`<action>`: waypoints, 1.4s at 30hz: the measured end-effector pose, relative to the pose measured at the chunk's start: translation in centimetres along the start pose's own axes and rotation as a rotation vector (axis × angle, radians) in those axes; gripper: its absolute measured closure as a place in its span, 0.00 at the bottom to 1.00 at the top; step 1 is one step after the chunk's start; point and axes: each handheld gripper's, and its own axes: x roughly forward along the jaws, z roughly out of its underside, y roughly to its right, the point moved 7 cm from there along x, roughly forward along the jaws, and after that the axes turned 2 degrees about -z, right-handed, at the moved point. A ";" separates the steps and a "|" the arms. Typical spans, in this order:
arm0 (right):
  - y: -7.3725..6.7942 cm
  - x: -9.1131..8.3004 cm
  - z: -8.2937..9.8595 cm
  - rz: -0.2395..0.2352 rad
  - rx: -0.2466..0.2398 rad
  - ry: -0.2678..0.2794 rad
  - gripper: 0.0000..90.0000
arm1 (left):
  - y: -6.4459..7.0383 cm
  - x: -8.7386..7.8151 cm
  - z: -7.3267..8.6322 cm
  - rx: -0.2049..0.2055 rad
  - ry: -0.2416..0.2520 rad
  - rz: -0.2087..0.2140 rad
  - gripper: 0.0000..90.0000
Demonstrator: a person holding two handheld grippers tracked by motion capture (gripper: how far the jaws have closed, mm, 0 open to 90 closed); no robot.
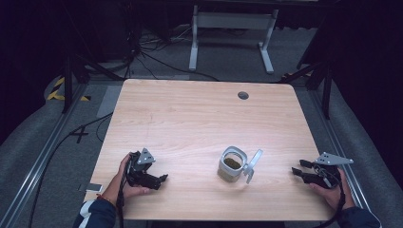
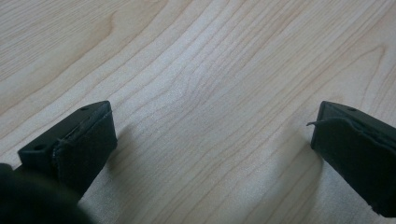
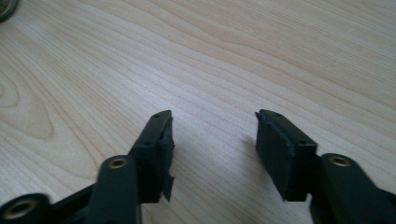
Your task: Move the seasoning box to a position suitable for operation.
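A clear square jar (image 1: 232,164) with dark brownish-green contents stands on the wooden table (image 1: 199,114) near its front edge, lid off. Its pale lid (image 1: 252,164) leans against the jar's right side. My left gripper (image 1: 162,178) rests low on the table at the front left, well left of the jar, jaws wide apart with bare wood between them (image 2: 212,126). My right gripper (image 1: 294,169) lies at the front right, to the right of the lid, open with nothing between its jaws (image 3: 212,123). A sliver of the jar (image 3: 6,8) peeks in at the top left of the right gripper view.
A round grey cable grommet (image 1: 243,95) sits in the table near its far edge. A white desk frame (image 1: 231,28) and cables lie on the floor beyond. A small phone-like object (image 1: 90,187) lies by the table's front left corner.
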 end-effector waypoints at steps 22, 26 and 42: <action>-3.0 -2.3 -3.7 -0.078 -0.057 0.108 1.00 | 0.0 0.0 0.1 0.000 0.005 0.005 0.01; -4.5 -3.1 -5.1 -0.101 -0.091 0.146 1.00 | 0.0 0.0 0.1 0.000 0.006 0.005 0.01; -12.9 -4.1 -11.4 -0.223 -0.283 0.235 1.00 | 0.0 0.0 0.1 -0.001 0.005 0.004 0.01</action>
